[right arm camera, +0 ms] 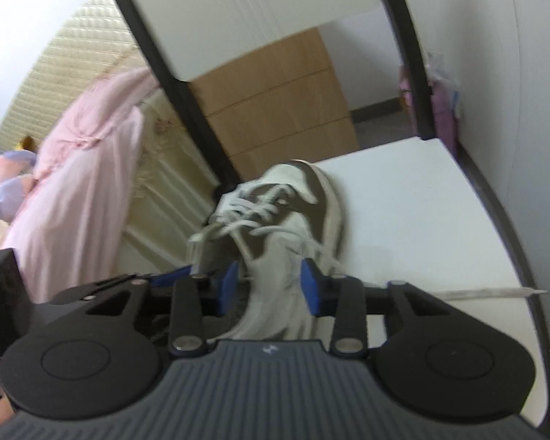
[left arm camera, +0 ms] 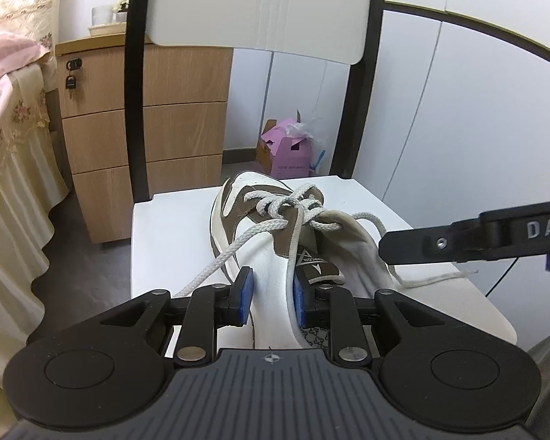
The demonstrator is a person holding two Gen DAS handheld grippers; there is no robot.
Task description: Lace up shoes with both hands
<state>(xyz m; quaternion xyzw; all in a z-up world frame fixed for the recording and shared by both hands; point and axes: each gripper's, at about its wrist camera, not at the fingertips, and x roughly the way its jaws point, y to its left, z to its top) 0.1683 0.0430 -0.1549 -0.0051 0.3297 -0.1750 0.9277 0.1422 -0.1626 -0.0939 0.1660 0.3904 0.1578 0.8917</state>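
Observation:
A white and brown sneaker (left arm camera: 260,242) lies on the white chair seat (left arm camera: 172,242), toe pointing away from me. Its white lace (left arm camera: 238,245) is threaded through the front eyelets; one loose end trails left, the other lies on the seat at the right. My left gripper (left arm camera: 271,295) is shut on the shoe's left side wall near the collar. A finger (left arm camera: 414,245) of my right gripper comes in from the right beside the other side of the collar. In the blurred right wrist view, my right gripper (right arm camera: 269,288) has the sneaker's (right arm camera: 293,212) side wall filling the gap between its blue pads.
The chair's white backrest (left arm camera: 256,7) and black frame rise behind the shoe. A wooden drawer cabinet (left arm camera: 146,128) and a bed with a cream skirt (left arm camera: 11,183) stand to the left. A pink box (left arm camera: 286,154) sits on the floor behind. A lace tip (right arm camera: 495,293) lies on the seat (right arm camera: 421,201).

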